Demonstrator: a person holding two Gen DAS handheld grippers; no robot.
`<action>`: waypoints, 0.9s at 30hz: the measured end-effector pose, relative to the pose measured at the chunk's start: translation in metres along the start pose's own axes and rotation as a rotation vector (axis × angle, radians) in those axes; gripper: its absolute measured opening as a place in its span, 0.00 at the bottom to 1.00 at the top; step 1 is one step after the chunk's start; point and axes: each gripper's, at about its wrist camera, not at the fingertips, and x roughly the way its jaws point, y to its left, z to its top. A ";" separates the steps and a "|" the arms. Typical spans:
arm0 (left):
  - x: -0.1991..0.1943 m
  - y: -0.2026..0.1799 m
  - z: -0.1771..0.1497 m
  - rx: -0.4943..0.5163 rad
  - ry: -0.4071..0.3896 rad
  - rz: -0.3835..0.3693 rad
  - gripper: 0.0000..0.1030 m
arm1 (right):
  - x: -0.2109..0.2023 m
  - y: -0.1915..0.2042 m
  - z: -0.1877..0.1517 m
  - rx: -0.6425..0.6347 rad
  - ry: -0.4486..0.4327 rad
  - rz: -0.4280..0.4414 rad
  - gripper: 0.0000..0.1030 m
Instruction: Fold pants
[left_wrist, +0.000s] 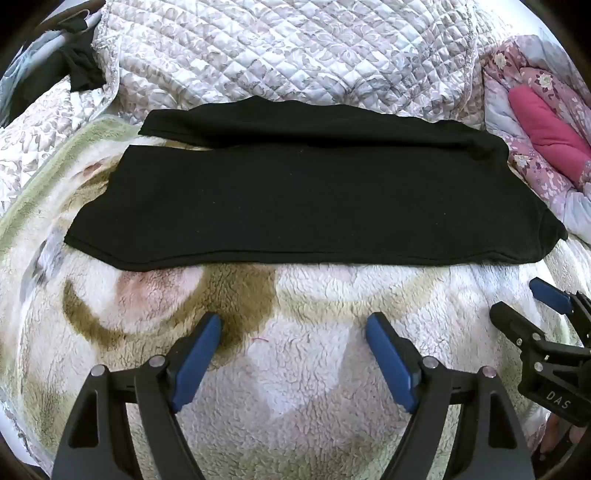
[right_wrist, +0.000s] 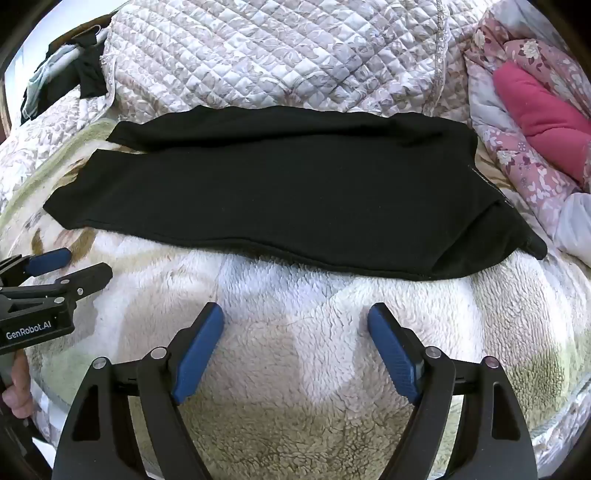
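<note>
Both pairs of jaws stand spread wide, holding nothing. From the left wrist view, the left gripper hovers over a fleecy blanket with cream, tan and pale green patches, its blue pads apart and clear of any cloth. The right gripper hangs likewise over the same blanket, just short of the garment. Each gripper shows at the edge of the other's view: the right one low at the right side of the left view, the left one low at the left side of the right view, where a bit of the person's hand grips its handle.

Black pants lie flat across the blanket ahead of both grippers, stretched crosswise, one leg folded over the other so a narrow band of the lower layer shows along the far edge. In the right view the pants have their near hem just beyond the pads, not touching them.

Behind them lies a quilted floral bedspread. A pink cushion rests among flowered bedding at the far right, and dark clothing sits at the far left.
</note>
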 end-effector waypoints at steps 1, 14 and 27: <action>0.000 0.000 0.000 0.000 -0.001 0.001 0.81 | 0.000 0.000 0.000 0.001 0.000 0.001 0.78; 0.002 -0.002 -0.004 0.009 0.000 0.007 0.81 | 0.000 0.000 0.000 -0.002 -0.001 0.000 0.78; -0.001 -0.009 -0.002 0.019 -0.001 0.016 0.81 | 0.000 0.000 0.000 -0.003 -0.001 -0.002 0.78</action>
